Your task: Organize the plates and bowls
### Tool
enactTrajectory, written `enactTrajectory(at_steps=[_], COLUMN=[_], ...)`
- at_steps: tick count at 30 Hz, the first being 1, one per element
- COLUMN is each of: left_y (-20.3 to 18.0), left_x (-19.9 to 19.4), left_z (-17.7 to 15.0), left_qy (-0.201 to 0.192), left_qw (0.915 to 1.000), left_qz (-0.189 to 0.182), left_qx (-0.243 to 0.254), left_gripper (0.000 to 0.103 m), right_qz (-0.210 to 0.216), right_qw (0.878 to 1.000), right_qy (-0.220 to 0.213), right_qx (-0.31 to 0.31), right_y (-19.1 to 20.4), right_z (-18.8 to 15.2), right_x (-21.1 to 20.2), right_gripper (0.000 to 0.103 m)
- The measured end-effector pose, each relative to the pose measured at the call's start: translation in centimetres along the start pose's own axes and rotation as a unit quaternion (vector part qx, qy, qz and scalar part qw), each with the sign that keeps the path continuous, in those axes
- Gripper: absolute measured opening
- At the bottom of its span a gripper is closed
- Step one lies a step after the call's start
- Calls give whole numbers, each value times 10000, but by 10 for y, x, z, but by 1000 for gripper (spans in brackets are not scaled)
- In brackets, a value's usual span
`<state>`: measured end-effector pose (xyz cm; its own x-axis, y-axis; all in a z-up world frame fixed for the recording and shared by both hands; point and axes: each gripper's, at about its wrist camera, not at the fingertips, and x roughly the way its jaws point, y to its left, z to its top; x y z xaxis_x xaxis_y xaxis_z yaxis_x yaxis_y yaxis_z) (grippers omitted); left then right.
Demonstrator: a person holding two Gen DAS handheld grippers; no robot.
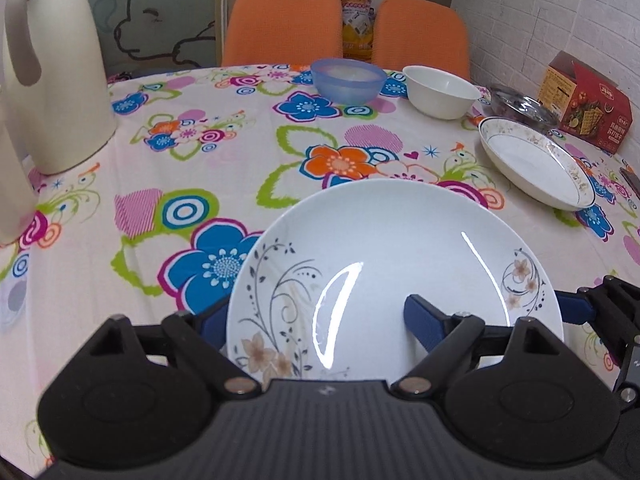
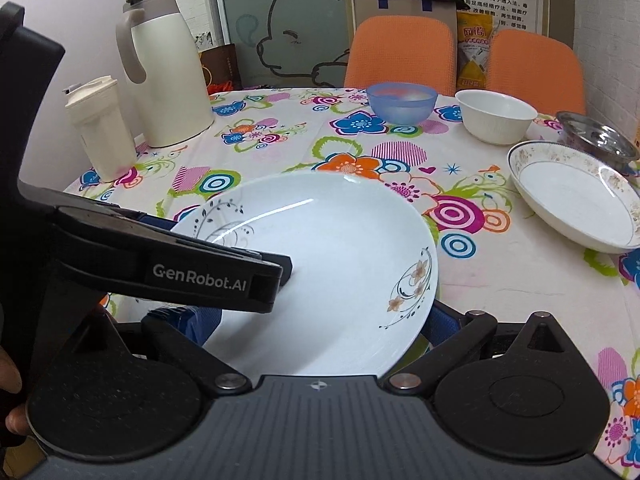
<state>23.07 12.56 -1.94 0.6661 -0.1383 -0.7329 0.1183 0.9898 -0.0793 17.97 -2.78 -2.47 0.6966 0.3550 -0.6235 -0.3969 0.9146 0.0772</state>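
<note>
Glossy white porcelain fills the foreground: a round, shallow floral plate [image 1: 392, 248] with thin black vines and pale blossoms on its rim, tilted over the near part of the table. The left gripper [image 1: 316, 316] has it by the edge, one ribbed blue finger [image 1: 420, 316] pressed on the inner face and the other tucked beneath the rim. The right gripper [image 2: 320, 320] sits under the plate's near side with its fingers spread wide, holding nothing. Underneath lies a smooth tablecloth [image 1: 200, 160] printed with bright flowers and rings. Further right rests a deep oval dish [image 1: 532, 160] with a gold-patterned border, a clear glass bowl [image 1: 520, 108] just behind it. Beyond stand a ribbed white bowl [image 1: 440, 92] and a frosted blue plastic bowl [image 1: 348, 80]. At the far left stand a cream jug [image 2: 168, 80] and a lidded tumbler [image 2: 100, 128]; orange fabric chairs [image 1: 280, 24] stand behind the table.
</note>
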Motion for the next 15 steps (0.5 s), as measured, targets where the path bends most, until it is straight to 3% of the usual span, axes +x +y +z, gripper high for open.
enactTrajectory(at_steps=[7, 11, 15], left_y=[-5, -7, -8], left_x=[-14, -15, -21], left_z=[6, 9, 12], left_qy=[-469, -474, -569], left_qw=[9987, 9986, 9983], left_qz=[124, 139, 100], left_qx=[153, 177, 106], left_gripper=[90, 91, 92], right_qz=[-270, -437, -421], right_qw=[9994, 9969, 9965], right_qy=[-198, -637, -699], right_qx=[-62, -118, -171], right_y=[-1, -3, -5], right_z=[1, 2, 3], right_x=[-6, -21, -28], right_gripper=[89, 90, 90])
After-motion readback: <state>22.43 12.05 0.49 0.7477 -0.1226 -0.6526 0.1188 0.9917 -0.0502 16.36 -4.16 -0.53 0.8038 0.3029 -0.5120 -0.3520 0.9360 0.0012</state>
